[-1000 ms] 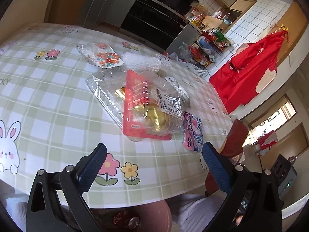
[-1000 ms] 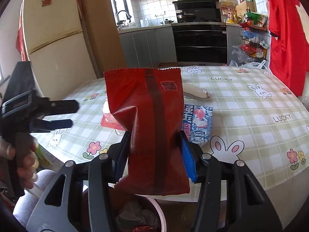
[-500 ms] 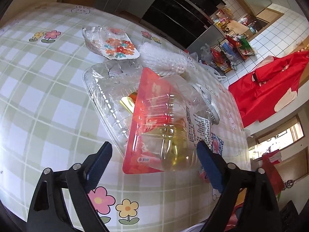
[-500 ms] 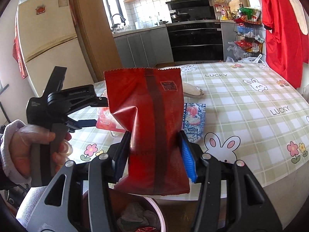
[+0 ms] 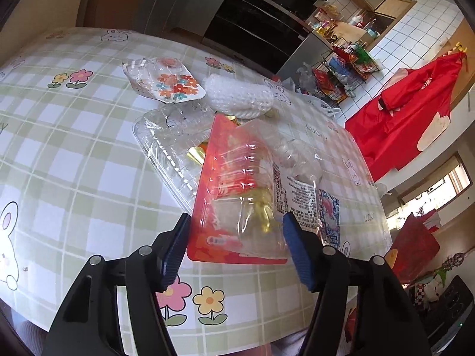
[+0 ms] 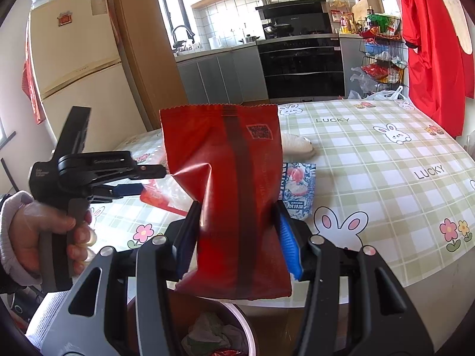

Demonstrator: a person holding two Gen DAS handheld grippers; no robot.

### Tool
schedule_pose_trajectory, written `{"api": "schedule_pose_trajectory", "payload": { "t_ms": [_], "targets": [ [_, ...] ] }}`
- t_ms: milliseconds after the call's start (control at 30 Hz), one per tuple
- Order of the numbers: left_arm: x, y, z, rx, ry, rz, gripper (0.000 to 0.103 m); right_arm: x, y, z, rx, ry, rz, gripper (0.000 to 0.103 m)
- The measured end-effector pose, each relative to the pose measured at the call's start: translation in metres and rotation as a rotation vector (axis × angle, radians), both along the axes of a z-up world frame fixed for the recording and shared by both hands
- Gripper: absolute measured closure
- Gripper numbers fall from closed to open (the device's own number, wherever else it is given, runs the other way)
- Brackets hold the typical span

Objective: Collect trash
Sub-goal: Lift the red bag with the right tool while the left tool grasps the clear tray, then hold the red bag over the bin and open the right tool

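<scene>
Trash first: my right fingers (image 6: 237, 234) pinch a red snack bag (image 6: 231, 195) upright over the bin (image 6: 219, 326) at the bench (image 6: 386, 160) edge. My left fingers (image 5: 234, 252) are closing around the near end of a red-backed blister pack (image 5: 237, 195), not yet pressing it; it lies on a clear clamshell tray (image 5: 166, 142), bubble wrap (image 5: 237, 95) beyond

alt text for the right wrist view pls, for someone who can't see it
The right gripper is shut on an upright red snack bag above a trash bin at the edge of a checked table. At left, a hand holds the left gripper toward clear plastic packaging.
</scene>
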State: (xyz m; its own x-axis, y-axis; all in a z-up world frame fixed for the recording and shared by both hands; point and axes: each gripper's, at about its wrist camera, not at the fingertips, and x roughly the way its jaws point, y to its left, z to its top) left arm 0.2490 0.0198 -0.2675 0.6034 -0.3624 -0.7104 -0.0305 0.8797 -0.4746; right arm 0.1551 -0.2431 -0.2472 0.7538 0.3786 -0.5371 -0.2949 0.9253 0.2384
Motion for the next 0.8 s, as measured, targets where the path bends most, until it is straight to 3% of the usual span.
{"api": "schedule_pose_trajectory", "payload": {
  "t_ms": [367,633,800],
  "targets": [
    [-0.043,0.023,0.043,0.052,-0.135,0.045,0.042,-0.003,-0.001,0.007,0.004,-0.018,0.005,0.052],
    [-0.089,0.049,0.092,0.128,-0.263,0.111,0.042,-0.017,0.005,0.032,0.008,-0.069,0.035,0.052],
    [-0.12,0.058,0.109,0.155,-0.296,0.122,0.042,-0.035,0.012,0.043,0.015,-0.072,0.071,0.052]
  ]
}}
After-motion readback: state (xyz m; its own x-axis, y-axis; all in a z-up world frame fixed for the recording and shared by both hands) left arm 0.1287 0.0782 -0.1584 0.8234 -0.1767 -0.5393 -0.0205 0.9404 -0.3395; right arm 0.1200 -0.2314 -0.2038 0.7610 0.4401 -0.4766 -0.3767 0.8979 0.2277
